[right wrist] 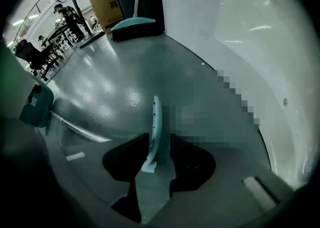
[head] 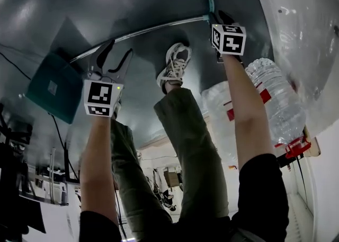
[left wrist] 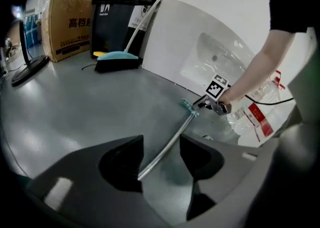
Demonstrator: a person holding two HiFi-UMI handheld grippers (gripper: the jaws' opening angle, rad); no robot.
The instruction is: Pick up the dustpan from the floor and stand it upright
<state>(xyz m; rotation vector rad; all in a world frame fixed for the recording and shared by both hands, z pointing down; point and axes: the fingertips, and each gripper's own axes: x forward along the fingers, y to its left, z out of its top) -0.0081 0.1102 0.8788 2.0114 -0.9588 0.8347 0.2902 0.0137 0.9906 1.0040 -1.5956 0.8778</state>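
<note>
Two water bottles (head: 275,98) crowded the right tongs (right wrist: 160,144) — released, straddling the grip of the dustpan (head: 53,87). The left tongs (left wrist: 160,152) gaped too — one broom (left wrist: 117,58) stood beyond.

One dustpan (head: 53,87), two grippers (head: 117,58) (head: 218,18), one broom (left wrist: 117,57), one cardboard box (left wrist: 67,27)

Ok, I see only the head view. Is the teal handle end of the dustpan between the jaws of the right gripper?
Observer: Yes. The right gripper view shows the teal handle end between the jaws of the right gripper, which stand apart and are not closed on it.
Operator: And the other one?
Observer: The left gripper is open too; in its view the metal pole shows in the gap between its jaws.
</note>
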